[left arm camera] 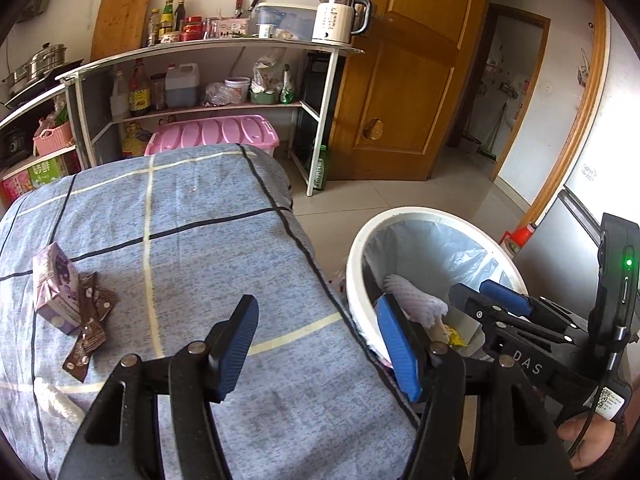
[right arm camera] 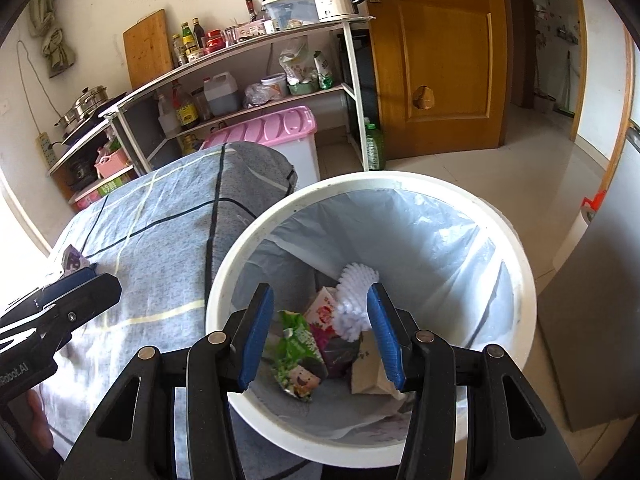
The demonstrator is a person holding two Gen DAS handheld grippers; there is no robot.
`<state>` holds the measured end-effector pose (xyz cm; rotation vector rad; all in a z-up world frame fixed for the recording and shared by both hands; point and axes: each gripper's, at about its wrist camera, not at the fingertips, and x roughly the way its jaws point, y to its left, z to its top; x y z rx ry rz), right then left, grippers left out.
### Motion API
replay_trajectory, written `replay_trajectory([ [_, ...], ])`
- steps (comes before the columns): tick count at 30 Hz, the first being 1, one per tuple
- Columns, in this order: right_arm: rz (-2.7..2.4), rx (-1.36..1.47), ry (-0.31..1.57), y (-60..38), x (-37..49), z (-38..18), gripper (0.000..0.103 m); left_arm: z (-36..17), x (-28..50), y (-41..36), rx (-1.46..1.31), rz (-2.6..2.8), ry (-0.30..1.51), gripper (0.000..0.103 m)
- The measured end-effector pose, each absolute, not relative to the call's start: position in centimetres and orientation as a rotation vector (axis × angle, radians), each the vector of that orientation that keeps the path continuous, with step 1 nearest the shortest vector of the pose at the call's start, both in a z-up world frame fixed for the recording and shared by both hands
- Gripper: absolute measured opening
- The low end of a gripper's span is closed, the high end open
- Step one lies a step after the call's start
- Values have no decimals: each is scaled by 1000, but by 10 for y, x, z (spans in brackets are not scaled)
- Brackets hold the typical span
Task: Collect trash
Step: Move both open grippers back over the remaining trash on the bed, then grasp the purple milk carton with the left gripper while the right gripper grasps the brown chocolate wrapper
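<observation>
Hovering over the white bin [right arm camera: 400, 184] at frame centre, the right gripper [right arm camera: 320, 336] has its jaws half open and empty; left gripper [left arm camera: 320, 344] likewise, wrappers [left arm camera: 90, 320] lying lower left on the bed [left arm camera: 200, 220].

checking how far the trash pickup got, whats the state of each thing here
left gripper: open, empty, over the bed edge
right gripper: open, empty, over the bin
bin: lined with a bag, partly filled
foam net: inside the bin
purple carton: lying on the bed
brown wrappers: on the bed beside the carton
door: open
</observation>
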<state>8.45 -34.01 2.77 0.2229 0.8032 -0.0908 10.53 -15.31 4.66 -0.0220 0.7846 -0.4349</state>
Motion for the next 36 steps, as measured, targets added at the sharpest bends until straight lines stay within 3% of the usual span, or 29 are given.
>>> replay_trajectory([
  [21, 131, 167, 827, -231, 115, 18, 61, 18, 140, 21, -161, -27, 820, 70],
  [36, 176, 140, 861, -191, 134, 9, 61, 0, 183, 31, -168, -26, 873, 70],
])
